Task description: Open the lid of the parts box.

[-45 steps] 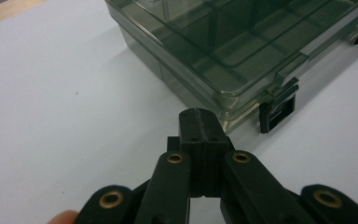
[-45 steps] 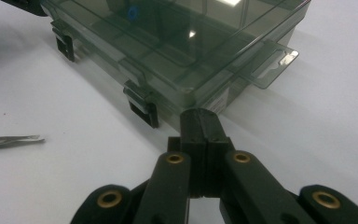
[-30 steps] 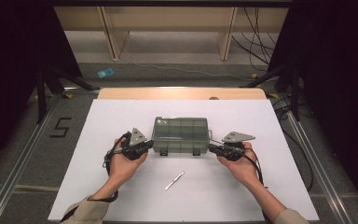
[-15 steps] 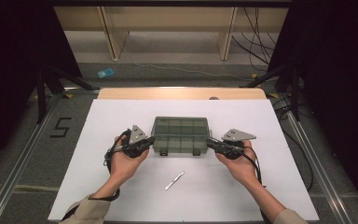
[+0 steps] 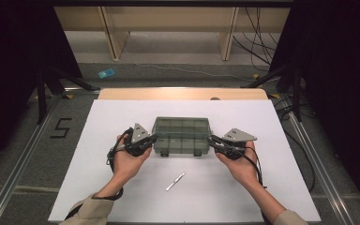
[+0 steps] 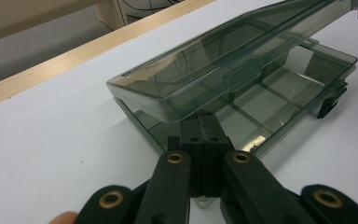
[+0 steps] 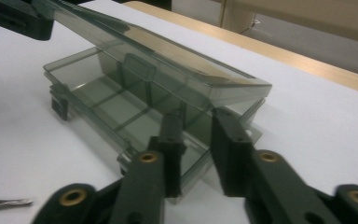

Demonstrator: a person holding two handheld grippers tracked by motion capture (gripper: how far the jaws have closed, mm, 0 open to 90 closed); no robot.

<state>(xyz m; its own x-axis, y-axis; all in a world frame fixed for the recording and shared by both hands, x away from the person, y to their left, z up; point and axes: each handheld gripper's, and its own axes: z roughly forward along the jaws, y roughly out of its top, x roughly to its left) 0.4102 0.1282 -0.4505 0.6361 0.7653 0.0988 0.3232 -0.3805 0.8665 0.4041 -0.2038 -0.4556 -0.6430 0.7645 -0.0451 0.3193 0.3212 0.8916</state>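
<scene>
A smoky see-through compartment box (image 5: 181, 136) lies mid-table with its lid (image 6: 214, 70) tilted up over the empty base (image 6: 279, 98). My left gripper (image 5: 152, 139) is at the box's left end, its jaws shut together; the tips (image 6: 204, 123) poke into the gap between lid and base. My right gripper (image 5: 212, 139) is at the right end. Its jaws have just been opening and stand slightly apart (image 7: 199, 116) on either side of the base's end wall, under the lid (image 7: 168, 60), without pressing on it.
A small metal tool (image 5: 175, 181) lies on the white tabletop (image 5: 122, 117) in front of the box, between the forearms. Black latches (image 6: 328, 105) hang on the box's front. The table's far wooden edge (image 5: 183, 93) lies behind; a small blue object (image 5: 106, 73) lies on the floor beyond.
Both hands keep their places at the two ends of the box, and the box has not shifted. No clear difference shows from above.
</scene>
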